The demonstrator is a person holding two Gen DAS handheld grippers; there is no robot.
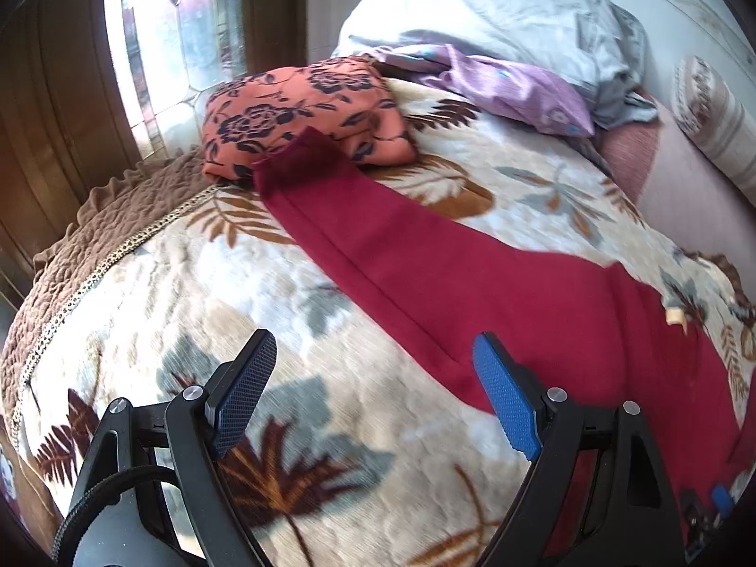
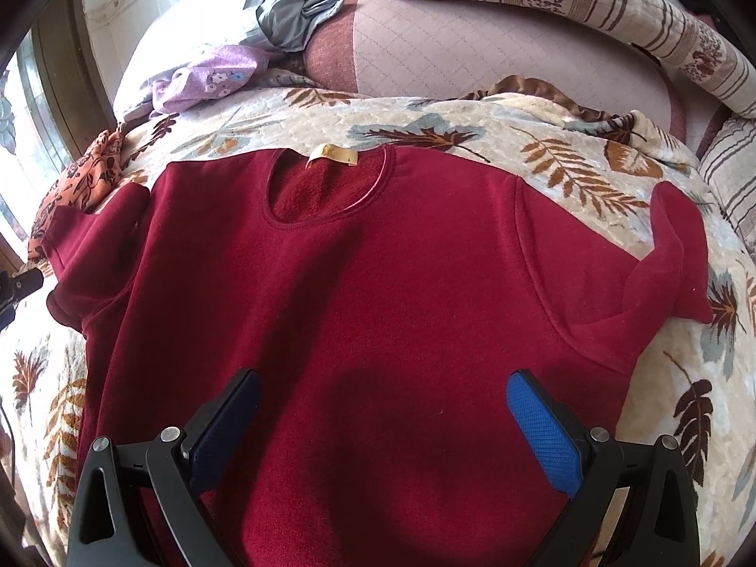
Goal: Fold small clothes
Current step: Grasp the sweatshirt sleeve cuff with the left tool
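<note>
A dark red long-sleeved top lies flat on the leaf-patterned blanket, neck opening and yellow label at the far side. Its left sleeve stretches out straight across the blanket, cuff resting on an orange floral folded cloth. Its right sleeve is bent back near the shoulder. My left gripper is open and empty, above the blanket beside the sleeve's base. My right gripper is open and empty, above the top's lower chest.
The leaf-patterned blanket covers the bed; a brown ruffled edge and a window lie to the left. Grey bedding, a purple garment and a striped bolster lie at the far side. The orange cloth also shows in the right wrist view.
</note>
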